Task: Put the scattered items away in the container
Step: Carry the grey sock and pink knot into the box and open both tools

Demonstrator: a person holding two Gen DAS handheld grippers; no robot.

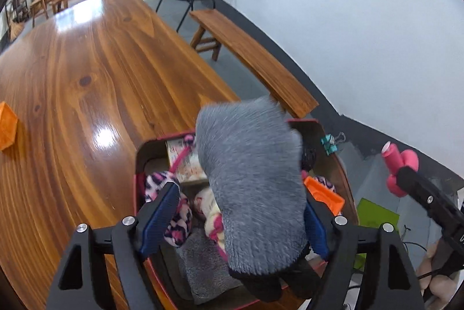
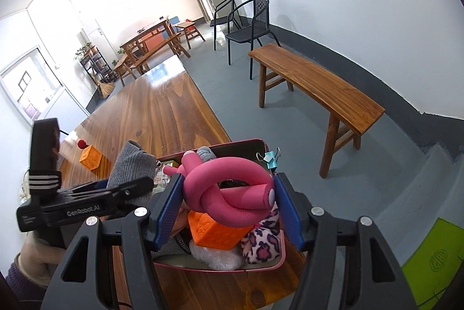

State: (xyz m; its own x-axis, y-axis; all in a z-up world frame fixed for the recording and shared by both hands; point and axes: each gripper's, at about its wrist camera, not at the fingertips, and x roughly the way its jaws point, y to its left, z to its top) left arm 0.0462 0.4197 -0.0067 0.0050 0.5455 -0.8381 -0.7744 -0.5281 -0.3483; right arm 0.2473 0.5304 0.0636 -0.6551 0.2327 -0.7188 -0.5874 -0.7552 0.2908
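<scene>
- Left gripper (image 1: 243, 223): jaws spread, a grey sock (image 1: 255, 188) between them. The sock leans on the right pad and stands clear of the left one, so it is not pinched.
- Right gripper (image 2: 229, 208): blue pads pressed on both sides of a knotted pink foam tube (image 2: 229, 188), held above the container.
- Container (image 2: 255, 144), a red-rimmed tray at the near corner of the wooden table (image 1: 87, 77), sits directly under both tools.
- In it: an orange block (image 2: 214, 231), pink leopard-print fabric (image 2: 261, 243), a printed box (image 1: 185, 162), grey cloth (image 1: 200, 260).
- A teal binder clip (image 2: 269, 157) is on the tray's far right rim.
- Beyond the left gripper, out on the table: another orange cube (image 2: 90, 157), with a small red ball (image 2: 82, 144) just behind it.
</scene>
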